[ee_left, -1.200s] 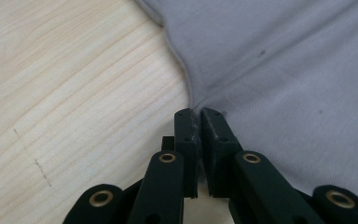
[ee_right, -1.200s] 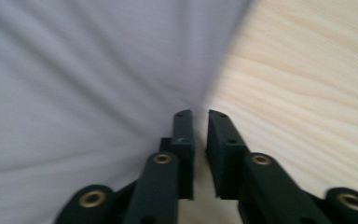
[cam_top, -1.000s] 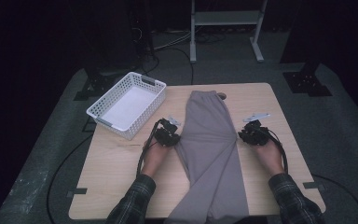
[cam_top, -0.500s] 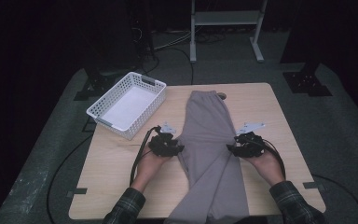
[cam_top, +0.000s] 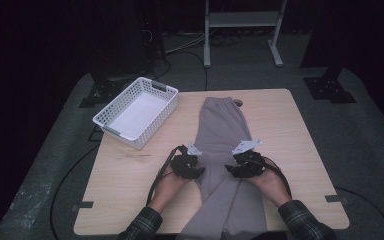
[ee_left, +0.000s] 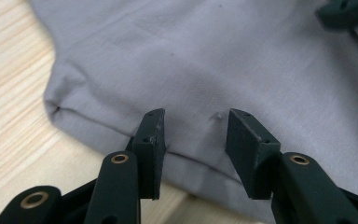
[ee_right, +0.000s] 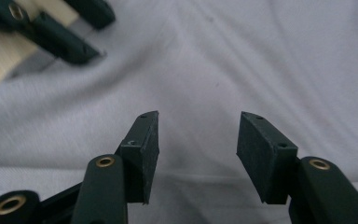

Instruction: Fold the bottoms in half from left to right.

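The left tool (cam_top: 196, 167) and the right tool (cam_top: 234, 169) had both just been opening; each stood with jaws apart over the grey trousers (cam_top: 223, 135), pressing nothing. The trousers lay lengthwise down the middle of the tabletop (cam_top: 300, 145), well apart from 1 white basket (cam_top: 111, 126) at its left corner.

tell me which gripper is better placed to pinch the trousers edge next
Left. The left gripper has its open jaws straddling the grey trousers' folded edge; the right gripper hangs over flat cloth.
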{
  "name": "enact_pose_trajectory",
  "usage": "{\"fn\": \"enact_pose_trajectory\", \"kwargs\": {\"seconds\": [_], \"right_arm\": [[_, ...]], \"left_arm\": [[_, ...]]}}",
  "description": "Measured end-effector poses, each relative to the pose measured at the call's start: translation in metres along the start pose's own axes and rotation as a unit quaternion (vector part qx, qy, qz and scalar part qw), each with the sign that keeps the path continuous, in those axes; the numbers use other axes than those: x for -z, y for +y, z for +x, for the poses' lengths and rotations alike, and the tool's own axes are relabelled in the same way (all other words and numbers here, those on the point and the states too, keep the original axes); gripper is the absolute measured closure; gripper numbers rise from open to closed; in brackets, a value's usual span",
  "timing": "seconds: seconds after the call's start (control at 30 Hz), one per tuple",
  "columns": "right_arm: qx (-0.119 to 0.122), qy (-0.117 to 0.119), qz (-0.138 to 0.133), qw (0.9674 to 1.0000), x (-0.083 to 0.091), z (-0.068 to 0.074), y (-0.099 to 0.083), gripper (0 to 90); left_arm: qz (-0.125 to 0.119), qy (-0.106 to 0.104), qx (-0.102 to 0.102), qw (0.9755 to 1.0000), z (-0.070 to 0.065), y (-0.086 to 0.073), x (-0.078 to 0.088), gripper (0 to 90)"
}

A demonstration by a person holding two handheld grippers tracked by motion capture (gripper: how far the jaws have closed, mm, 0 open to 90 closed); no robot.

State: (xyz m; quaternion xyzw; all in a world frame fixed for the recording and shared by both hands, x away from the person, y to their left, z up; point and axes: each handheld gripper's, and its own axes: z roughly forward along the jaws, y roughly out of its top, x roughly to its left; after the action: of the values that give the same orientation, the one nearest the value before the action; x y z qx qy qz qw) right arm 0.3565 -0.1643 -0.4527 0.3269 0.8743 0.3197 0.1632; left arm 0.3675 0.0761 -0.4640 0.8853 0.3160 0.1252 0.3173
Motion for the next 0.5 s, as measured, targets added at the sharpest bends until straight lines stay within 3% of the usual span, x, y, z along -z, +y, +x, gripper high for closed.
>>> {"fn": "enact_pose_trajectory", "kwargs": {"seconds": [0.2, 0.4, 0.5], "right_arm": [[0.003, 0.001, 0.007, 1.0000, 0.003, 0.003, -0.006, 47.4], [-0.006, -0.001, 0.000, 1.0000, 0.018, 0.001, -0.015, 46.0], [-0.007, -0.001, -0.003, 1.0000, 0.029, 0.003, -0.024, 44.6]], "left_arm": [[0.000, 0.005, 0.012, 0.9999, 0.005, -0.004, 0.003, 56.3], [0.003, 0.012, 0.006, 0.9999, 0.004, -0.005, 0.006, 55.2], [-0.019, 0.000, 0.017, 0.9997, 0.001, -0.005, 0.015, 55.2]]}}
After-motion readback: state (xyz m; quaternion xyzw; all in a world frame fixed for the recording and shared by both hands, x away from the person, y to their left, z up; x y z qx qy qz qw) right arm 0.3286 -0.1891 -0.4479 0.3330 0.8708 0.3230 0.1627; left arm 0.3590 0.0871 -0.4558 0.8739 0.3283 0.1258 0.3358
